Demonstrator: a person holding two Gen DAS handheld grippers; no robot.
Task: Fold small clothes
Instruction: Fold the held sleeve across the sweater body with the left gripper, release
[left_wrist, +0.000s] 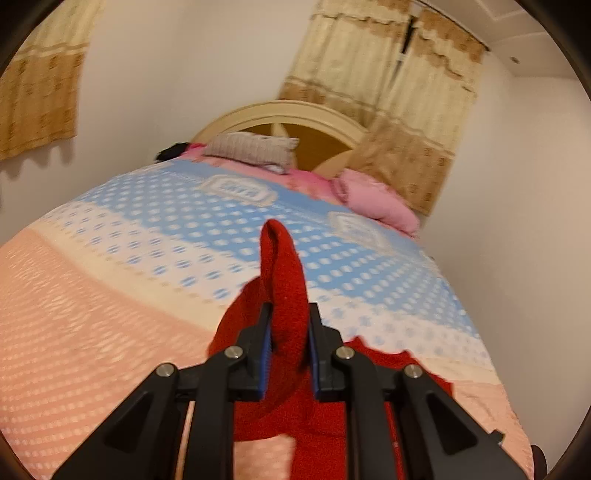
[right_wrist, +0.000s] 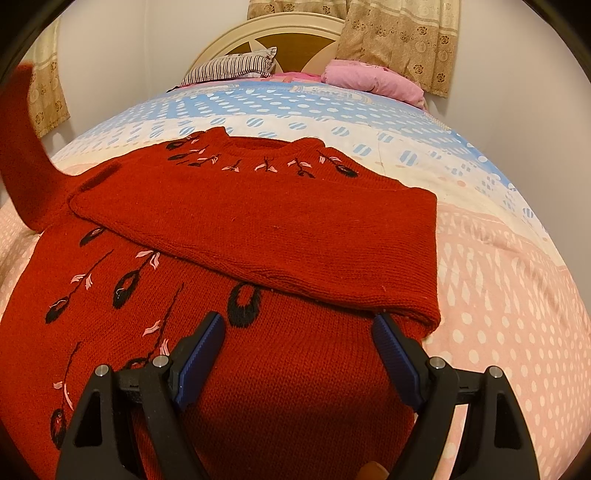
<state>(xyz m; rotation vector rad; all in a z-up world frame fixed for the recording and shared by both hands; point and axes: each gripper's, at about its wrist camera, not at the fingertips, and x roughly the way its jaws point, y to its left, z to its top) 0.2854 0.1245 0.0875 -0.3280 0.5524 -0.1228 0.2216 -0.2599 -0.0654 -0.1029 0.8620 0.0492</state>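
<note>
- The left gripper (left_wrist: 290, 325) is clamped on a raised fold of the red sweater (left_wrist: 282, 280), which stands up between its blue pads toward 12 o'clock in the left wrist view.
- The right gripper (right_wrist: 295, 332) hangs with its jaws spread wide and nothing between them, just above the sweater's lower body.
- The red sweater (right_wrist: 258, 221) lies flat on the bedspread (right_wrist: 498, 295), neckline toward 12 o'clock, one sleeve folded across the chest; the other sleeve is lifted off the bed at 9 to 10 o'clock in the right wrist view.
- Beyond it, at 12 o'clock, a striped pillow (right_wrist: 229, 68) and a pink pillow (right_wrist: 373, 81) rest against the cream headboard (right_wrist: 280, 26).
- Patterned curtains (right_wrist: 402, 40) hang behind at 1 o'clock.
</note>
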